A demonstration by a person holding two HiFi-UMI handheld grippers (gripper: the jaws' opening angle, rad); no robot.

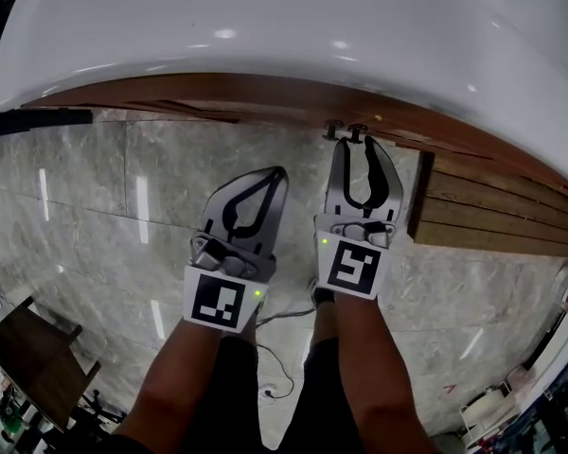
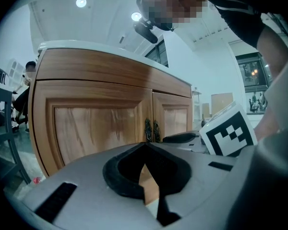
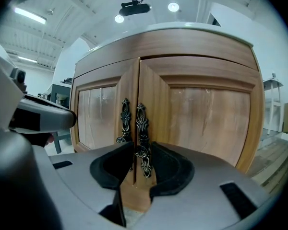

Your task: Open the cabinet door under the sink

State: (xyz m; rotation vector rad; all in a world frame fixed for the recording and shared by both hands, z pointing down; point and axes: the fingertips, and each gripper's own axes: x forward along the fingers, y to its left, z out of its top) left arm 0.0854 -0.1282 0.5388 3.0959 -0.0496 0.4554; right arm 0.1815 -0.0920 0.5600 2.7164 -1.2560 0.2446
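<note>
dark metal handle (image 3: 141, 123) sits between right gripper (image 3: 142, 145) jaws, slightly parted.

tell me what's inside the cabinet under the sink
Nothing inside shows. The left door and right door are both shut, so the interior is covered. Only their wooden fronts and the ornate handles at the centre seam are visible.

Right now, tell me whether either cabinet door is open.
No, the left door and the right door meet edge to edge at the centre seam.

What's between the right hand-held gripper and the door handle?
Nothing. In the right gripper view, the right door's handle stands between the parted jaws of the right hand-held gripper.
</note>
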